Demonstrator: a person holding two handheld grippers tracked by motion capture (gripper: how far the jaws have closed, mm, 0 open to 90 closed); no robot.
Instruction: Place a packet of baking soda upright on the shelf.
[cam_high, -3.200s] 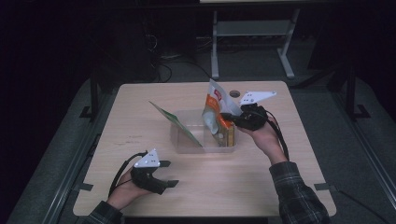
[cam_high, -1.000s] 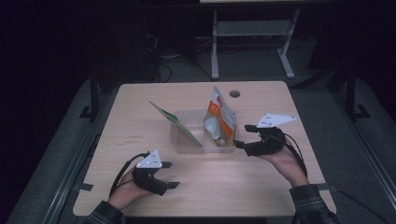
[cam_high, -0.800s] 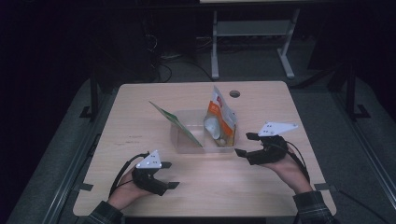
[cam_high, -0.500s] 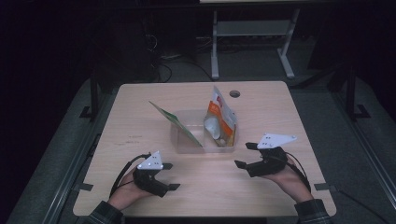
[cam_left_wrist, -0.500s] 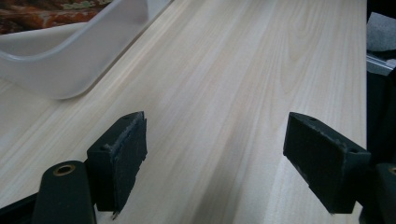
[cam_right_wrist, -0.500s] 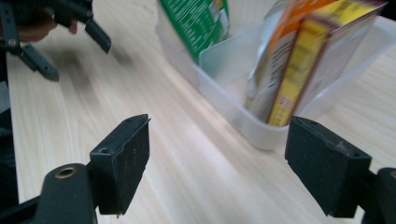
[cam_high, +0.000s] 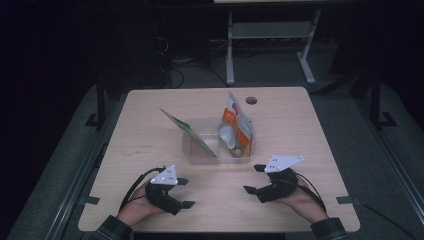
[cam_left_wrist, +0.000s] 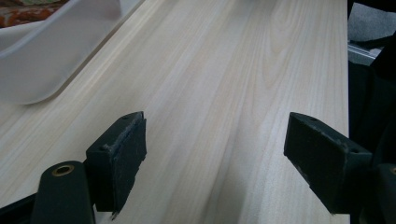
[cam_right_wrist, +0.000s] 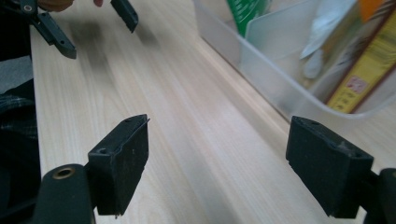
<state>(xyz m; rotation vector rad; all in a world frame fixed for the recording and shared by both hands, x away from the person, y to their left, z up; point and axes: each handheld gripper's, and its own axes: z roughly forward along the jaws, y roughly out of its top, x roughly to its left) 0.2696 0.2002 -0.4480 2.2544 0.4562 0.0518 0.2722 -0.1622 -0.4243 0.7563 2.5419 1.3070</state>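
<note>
Both grippers rest low on the near part of the table (cam_high: 150, 130), each with its jaws spread wide and nothing between them. The left gripper (cam_high: 186, 192) sits near the front-left, its jaws pointing toward the table's middle; the right gripper (cam_high: 254, 178) lies near the front-right, its jaws pointing left and a little away from the person.

The clear bin (cam_high: 197, 155) stands at the table's centre, just beyond both grippers. 2 flat packs stand in it: a green pack (cam_high: 186, 130) leaning out over its left rim, and an orange pouch (cam_high: 236, 122) upright at its right end. In the right gripper view the bin's wall (cam_right_wrist: 261, 88) runs close along the right side, with the packs behind it.

The right gripper looks nearer the bin, which lies ahead and to the right of its jaws; the pouch's long axis stands nearly vertical, so any reach for it would likely come from above, turning the jaws across its thin edge
</note>
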